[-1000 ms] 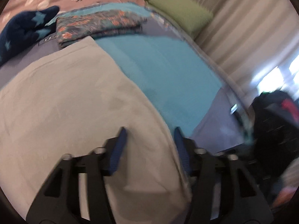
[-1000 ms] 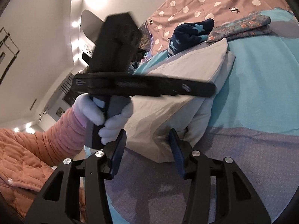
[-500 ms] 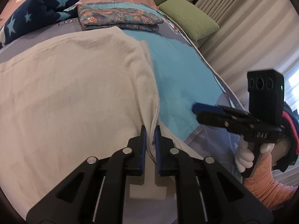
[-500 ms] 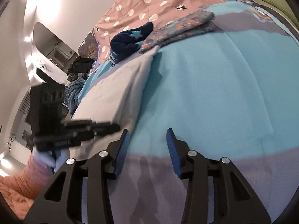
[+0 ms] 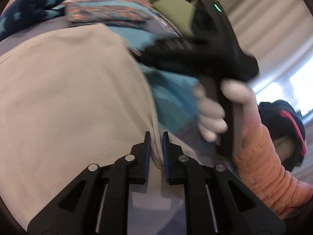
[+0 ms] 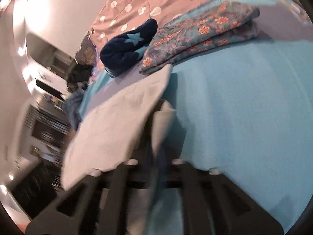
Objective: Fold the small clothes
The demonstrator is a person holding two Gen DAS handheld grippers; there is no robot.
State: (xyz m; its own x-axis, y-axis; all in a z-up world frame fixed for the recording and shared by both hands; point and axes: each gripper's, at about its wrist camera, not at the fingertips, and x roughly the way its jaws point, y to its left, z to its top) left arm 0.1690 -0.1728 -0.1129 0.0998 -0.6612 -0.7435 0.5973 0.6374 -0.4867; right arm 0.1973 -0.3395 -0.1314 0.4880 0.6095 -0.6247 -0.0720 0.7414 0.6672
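Note:
A beige cloth [image 5: 74,98] lies spread on the bed. My left gripper [image 5: 156,145] has the cloth's near right hem pinched between its blue pads, and its jaws are opening slightly. In the left wrist view, a white-gloved hand [image 5: 211,117] holds the blurred right gripper [image 5: 138,52] with its tips at the cloth's far right edge. In the right wrist view the right gripper [image 6: 156,150] is blurred and shut, with a fold of the beige cloth [image 6: 117,129] running down between its fingers.
A folded floral garment [image 6: 197,39] and a navy star-patterned garment [image 6: 127,49] lie beyond the cloth on the turquoise and grey bedspread [image 6: 244,107]. Green pillows [image 5: 172,9] sit at the far right. An orange quilted sleeve [image 5: 264,166] and curtains are at the right.
The left gripper closed on the cloth's near hem. The right gripper swung across to the cloth's far right edge and closed on it; the cloth edge there is now lifted and bunched.

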